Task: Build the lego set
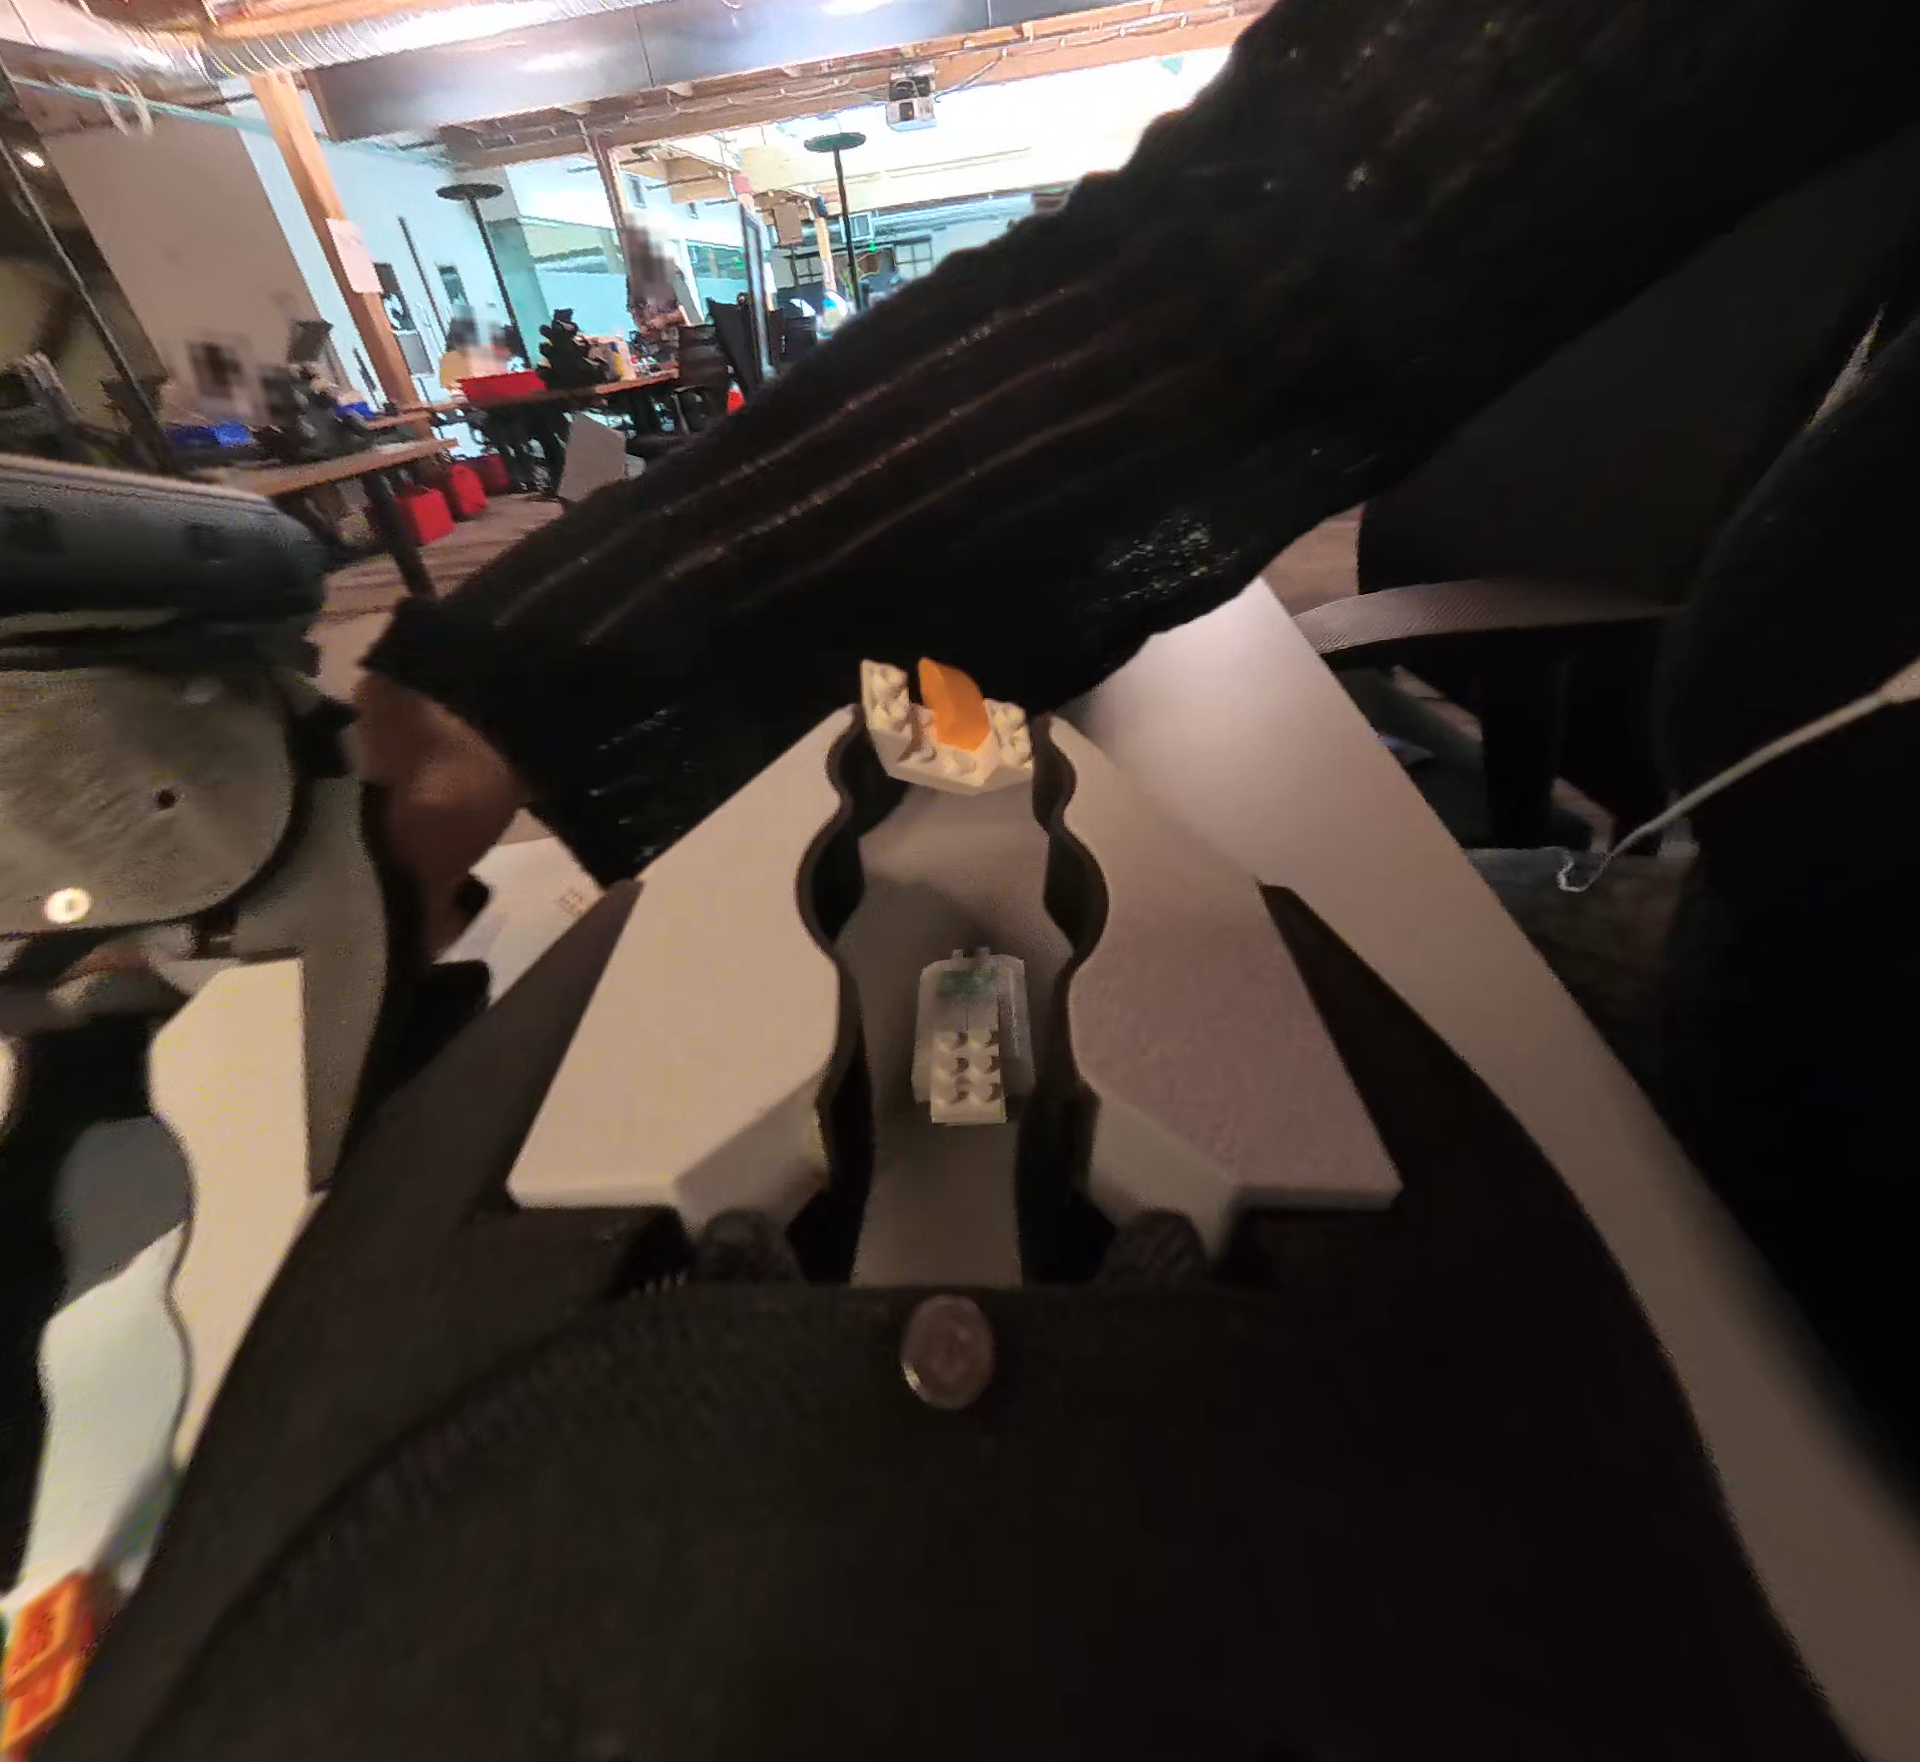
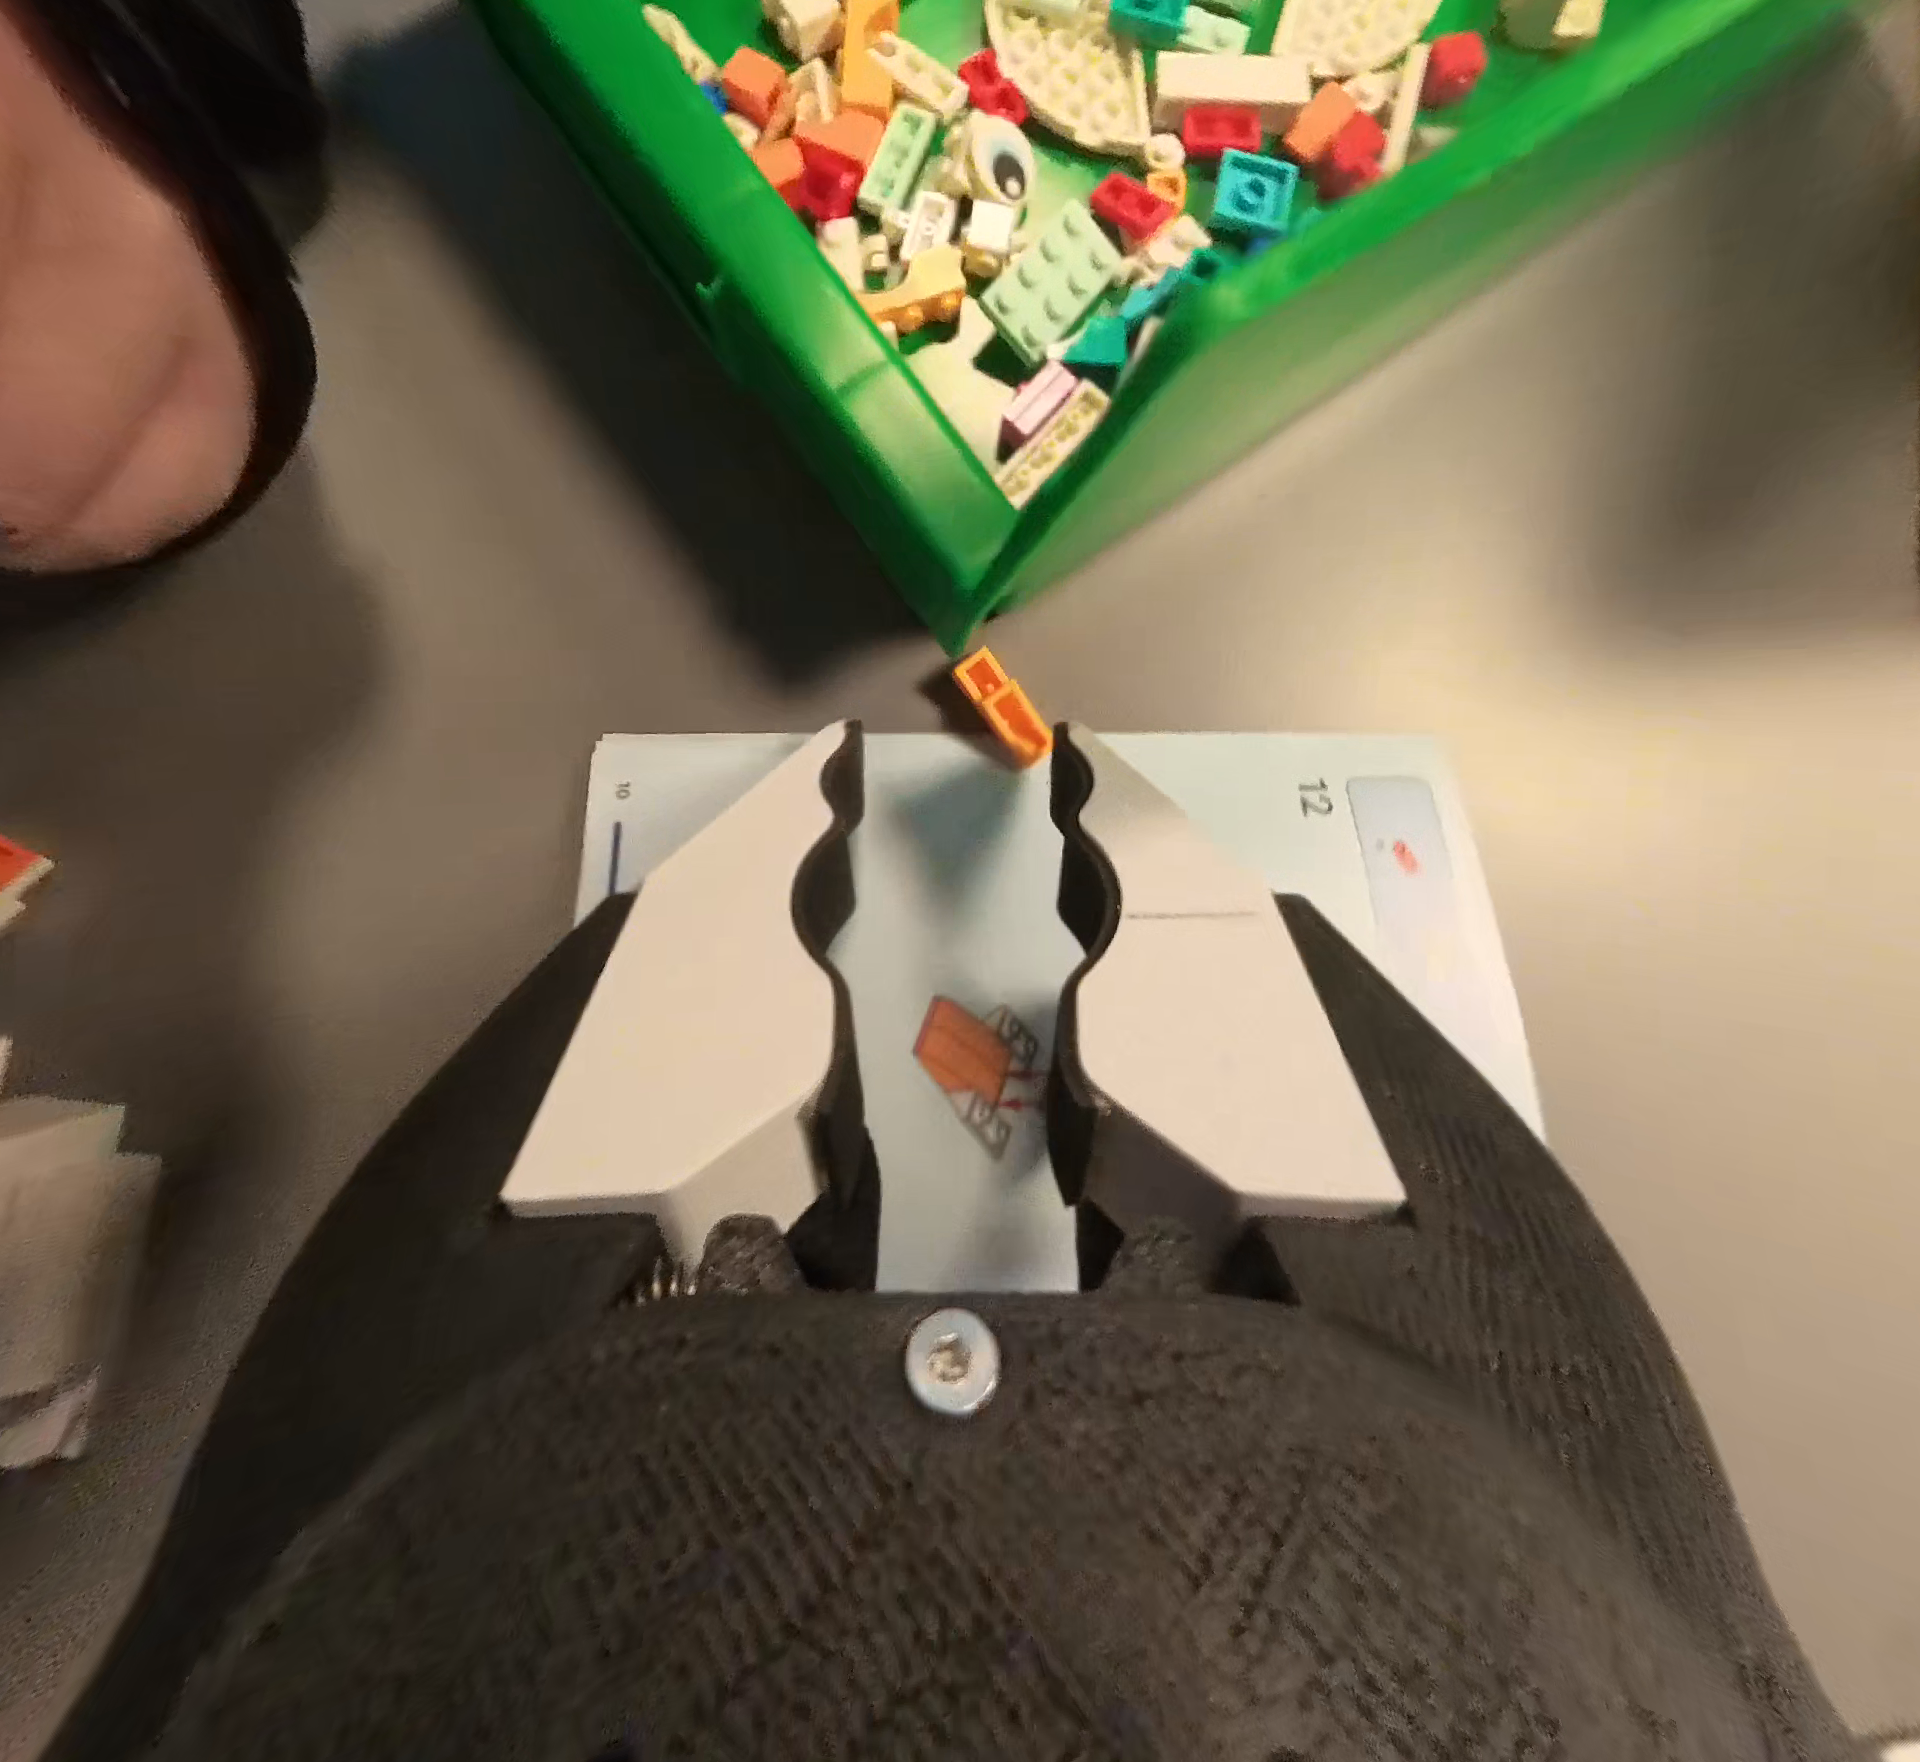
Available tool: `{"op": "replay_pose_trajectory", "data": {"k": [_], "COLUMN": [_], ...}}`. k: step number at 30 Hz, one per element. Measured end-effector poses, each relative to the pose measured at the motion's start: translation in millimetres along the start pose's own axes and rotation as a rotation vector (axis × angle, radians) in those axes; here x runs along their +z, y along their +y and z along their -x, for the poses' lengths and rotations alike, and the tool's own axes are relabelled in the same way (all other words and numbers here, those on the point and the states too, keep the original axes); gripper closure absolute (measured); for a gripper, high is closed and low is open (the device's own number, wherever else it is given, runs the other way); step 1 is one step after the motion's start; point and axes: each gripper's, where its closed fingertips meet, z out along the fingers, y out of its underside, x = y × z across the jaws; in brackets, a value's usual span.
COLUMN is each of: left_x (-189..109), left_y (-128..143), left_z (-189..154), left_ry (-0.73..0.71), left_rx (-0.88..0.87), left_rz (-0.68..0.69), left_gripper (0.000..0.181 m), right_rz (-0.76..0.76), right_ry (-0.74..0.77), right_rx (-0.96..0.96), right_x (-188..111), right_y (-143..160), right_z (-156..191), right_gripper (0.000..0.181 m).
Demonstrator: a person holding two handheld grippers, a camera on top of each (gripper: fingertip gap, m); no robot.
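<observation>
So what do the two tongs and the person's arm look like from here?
Both the left tongs and the right tongs have white wedge fingers with wavy black inner pads on a black textured body with a silver screw. The arm wears a black ribbed knit sleeve.

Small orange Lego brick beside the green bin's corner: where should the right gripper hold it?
Probably the small orange Lego brick by its two long sides, from above, the open right gripper turned to its slanted lie. It is narrow, hollow side up, one end near the green plastic bin.
</observation>
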Motion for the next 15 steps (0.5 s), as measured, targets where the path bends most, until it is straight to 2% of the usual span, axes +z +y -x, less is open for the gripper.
{"op": "replay_pose_trajectory", "data": {"k": [1, 6, 7, 9, 10, 13, 15], "left_x": [-0.1, 0.6, 0.9, 1.6, 1.8, 1.5, 0.4], "left_y": [0.1, 1.9, 2.5, 3.9, 4.4, 4.9, 3.4], "left_z": [0.5, 0.8, 0.3, -0.6, -0.6, 1.5, 4.4], "left_ry": [0.006, 0.028, 0.032, 0.038, 0.037, 0.028, 0.019], "left_rx": [-0.017, -0.064, -0.064, -0.064, -0.062, -0.064, -0.080], "left_rz": [-0.002, -0.001, 0.002, 0.010, 0.013, 0.016, 0.008], "left_gripper": [0.152, 0.152, 0.152, 0.152, 0.151, 0.152, 0.152], "right_rz": [0.012, 0.096, 0.113, 0.145, 0.161, 0.169, 0.096], "right_ry": [-0.018, -0.079, -0.091, -0.106, -0.112, -0.111, -0.082], "right_rx": [-0.031, -0.128, -0.138, -0.141, -0.136, -0.080, -0.013], "right_x": [2.2, 10.5, 12.0, 13.0, 12.2, 0.7, -17.6], "right_y": [-1.5, -4.3, -3.8, -3.0, -1.8, 3.0, 0.2], "right_z": [-0.2, -2.3, -1.9, -1.7, -1.0, 4.4, 9.2], "right_gripper": [0.148, 0.154, 0.157, 0.175, 0.175, 0.175, 0.175]}}
